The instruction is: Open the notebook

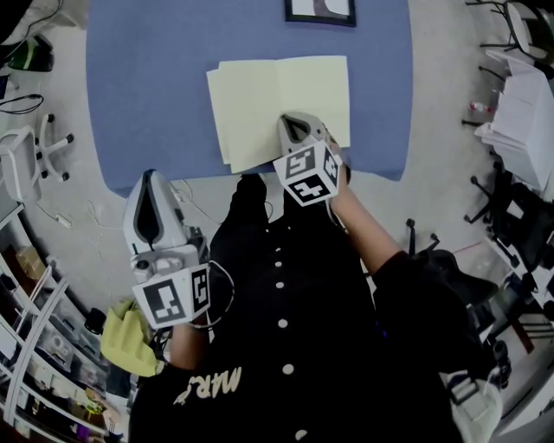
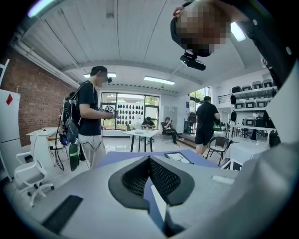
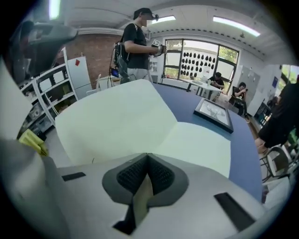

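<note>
The notebook (image 1: 260, 95) lies open on the blue table (image 1: 156, 86), showing pale yellow blank pages; on its left side the sheets are fanned apart. My right gripper (image 1: 294, 119) points down at the near edge of the right page, close to the spine, jaws shut. In the right gripper view the notebook (image 3: 126, 121) fills the space beyond the right gripper (image 3: 148, 155); whether a sheet is pinched cannot be told. My left gripper (image 1: 149, 177) hangs off the table's near left edge, away from the notebook. In its own view the left gripper (image 2: 149, 158) is shut on nothing.
A framed picture (image 1: 320, 10) lies at the table's far edge. A yellow cloth (image 1: 130, 337) is by my left hand. A white office chair (image 1: 35, 147) and shelving stand left of the table. People (image 2: 91, 121) stand in the room beyond.
</note>
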`<move>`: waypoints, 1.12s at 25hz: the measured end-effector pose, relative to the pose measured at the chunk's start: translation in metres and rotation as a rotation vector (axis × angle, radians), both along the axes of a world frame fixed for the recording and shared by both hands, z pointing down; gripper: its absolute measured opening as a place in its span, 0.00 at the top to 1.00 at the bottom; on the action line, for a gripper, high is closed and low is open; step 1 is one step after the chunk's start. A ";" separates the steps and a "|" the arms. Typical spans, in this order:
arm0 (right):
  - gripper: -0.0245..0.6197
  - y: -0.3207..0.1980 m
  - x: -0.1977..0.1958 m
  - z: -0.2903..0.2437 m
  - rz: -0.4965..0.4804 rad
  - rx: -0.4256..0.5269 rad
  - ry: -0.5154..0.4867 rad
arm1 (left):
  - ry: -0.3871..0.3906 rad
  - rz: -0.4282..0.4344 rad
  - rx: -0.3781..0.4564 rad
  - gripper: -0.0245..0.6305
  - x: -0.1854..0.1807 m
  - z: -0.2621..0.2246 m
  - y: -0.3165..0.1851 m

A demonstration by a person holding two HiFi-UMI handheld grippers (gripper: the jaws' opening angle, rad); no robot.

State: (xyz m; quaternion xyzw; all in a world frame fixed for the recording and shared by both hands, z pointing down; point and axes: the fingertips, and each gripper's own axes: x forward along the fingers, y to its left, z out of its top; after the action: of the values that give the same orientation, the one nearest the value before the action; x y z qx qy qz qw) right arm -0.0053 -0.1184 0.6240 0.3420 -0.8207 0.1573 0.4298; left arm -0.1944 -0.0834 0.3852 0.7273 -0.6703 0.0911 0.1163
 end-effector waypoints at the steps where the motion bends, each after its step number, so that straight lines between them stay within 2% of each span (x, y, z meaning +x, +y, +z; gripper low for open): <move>1: 0.95 -0.001 0.000 0.000 0.028 -0.019 -0.020 | 0.001 -0.002 0.000 0.96 -0.001 0.000 0.000; 6: 0.90 -0.002 0.001 -0.004 0.129 -0.068 -0.091 | 0.002 -0.006 0.005 0.96 -0.004 -0.004 0.002; 11: 0.86 -0.002 0.000 -0.004 0.163 -0.083 -0.091 | 0.003 -0.006 0.005 0.96 -0.007 -0.005 0.002; 19: 0.85 -0.004 -0.002 0.001 0.164 -0.104 -0.029 | 0.004 -0.005 0.001 0.96 -0.009 -0.001 -0.001; 25: 0.86 -0.001 -0.003 -0.005 0.158 -0.095 -0.047 | 0.001 -0.002 0.021 0.96 -0.010 -0.013 0.000; 28: 0.85 0.003 -0.005 -0.022 0.133 -0.052 -0.095 | -0.004 -0.003 0.049 0.96 -0.009 -0.030 0.002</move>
State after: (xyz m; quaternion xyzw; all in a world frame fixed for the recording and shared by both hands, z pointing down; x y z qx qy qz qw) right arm -0.0098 -0.1154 0.6016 0.3767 -0.8113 0.2228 0.3876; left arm -0.2034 -0.0815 0.3547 0.7288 -0.6735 0.0759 0.0973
